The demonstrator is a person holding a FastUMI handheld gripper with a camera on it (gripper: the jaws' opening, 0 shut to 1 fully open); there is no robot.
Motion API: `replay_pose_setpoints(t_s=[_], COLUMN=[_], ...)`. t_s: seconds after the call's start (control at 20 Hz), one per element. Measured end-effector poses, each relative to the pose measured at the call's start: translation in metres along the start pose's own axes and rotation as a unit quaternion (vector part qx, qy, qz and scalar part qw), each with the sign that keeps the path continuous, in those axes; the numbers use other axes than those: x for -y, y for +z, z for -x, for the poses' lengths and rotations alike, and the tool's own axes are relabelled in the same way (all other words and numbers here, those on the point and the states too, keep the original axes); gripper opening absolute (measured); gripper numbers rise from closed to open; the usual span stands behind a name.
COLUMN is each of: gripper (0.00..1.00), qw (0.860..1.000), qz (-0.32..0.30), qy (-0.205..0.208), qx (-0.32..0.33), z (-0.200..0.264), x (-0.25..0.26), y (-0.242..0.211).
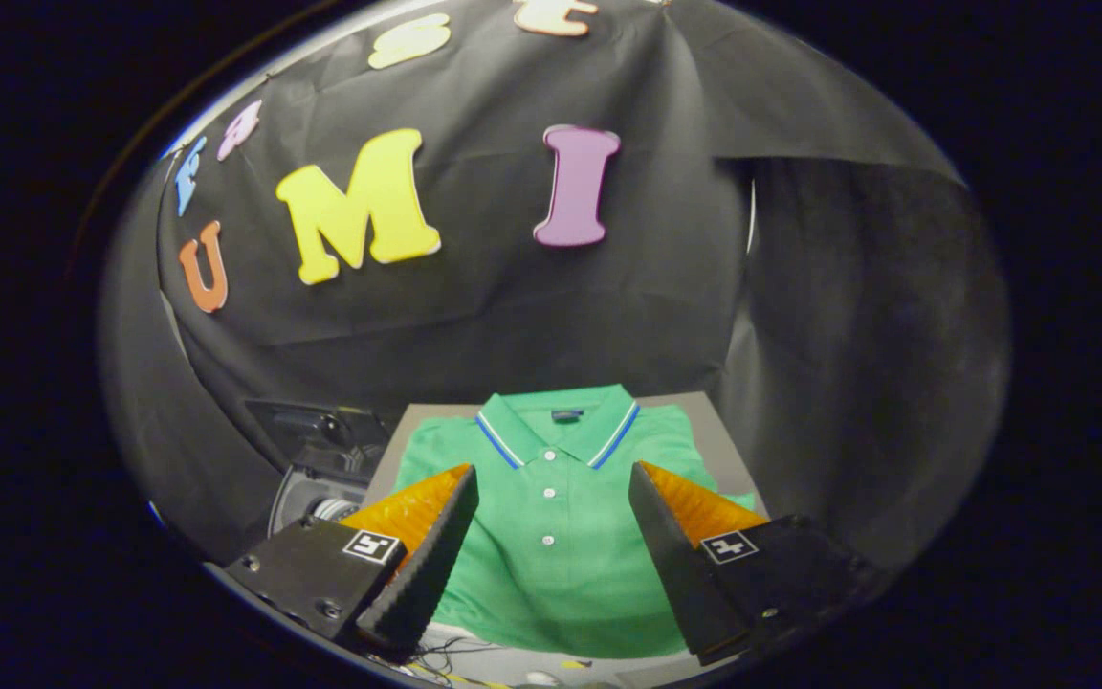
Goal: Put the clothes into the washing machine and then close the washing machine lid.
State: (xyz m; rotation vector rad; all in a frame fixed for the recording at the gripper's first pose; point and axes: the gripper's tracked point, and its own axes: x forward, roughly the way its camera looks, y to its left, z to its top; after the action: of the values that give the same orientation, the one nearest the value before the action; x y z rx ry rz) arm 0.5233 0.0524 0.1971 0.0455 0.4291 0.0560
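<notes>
A green polo shirt (556, 507) with a blue-and-white striped collar and white buttons lies folded flat on a grey table (718, 440). My gripper (551, 488) hovers above the shirt's chest, open wide, with the button placket showing between the fingers. Nothing is held. To the left of the table, lower down, stands the washing machine (317, 474), its dark lid raised and part of the drum opening visible behind the left finger.
Black cloth walls close in behind the table and on both sides. The table's near edge lies under the fingers, with some thin cables (441, 655) on the pale floor below it.
</notes>
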Motion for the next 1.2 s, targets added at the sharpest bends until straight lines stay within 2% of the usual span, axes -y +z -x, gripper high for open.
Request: replay_pose_setpoints(t_s=[0.25, 0.4, 0.45, 0.8, 1.0, 1.05, 1.2], gripper=[0.99, 0.99, 0.99, 0.96, 0.83, 0.73, 0.24], qw=[0.997, 0.994, 0.995, 0.991, 0.989, 0.989, 0.989], qz=[0.018, 0.023, 0.019, 0.015, 0.0, -0.004, -0.009], qy=[-0.018, -0.025, -0.027, -0.037, -0.049, -0.053, -0.057], qx=[-0.071, -0.108, -0.092, -0.124, -0.143, -0.141, -0.137], z=[-0.061, -0.072, -0.072, -0.07, -0.069, -0.07, -0.071], x=[-0.001, -0.001, -0.002, -0.004, -0.01, -0.012, -0.013], y=[-0.029, -0.052, -0.047, -0.05, -0.051, -0.05, -0.044])
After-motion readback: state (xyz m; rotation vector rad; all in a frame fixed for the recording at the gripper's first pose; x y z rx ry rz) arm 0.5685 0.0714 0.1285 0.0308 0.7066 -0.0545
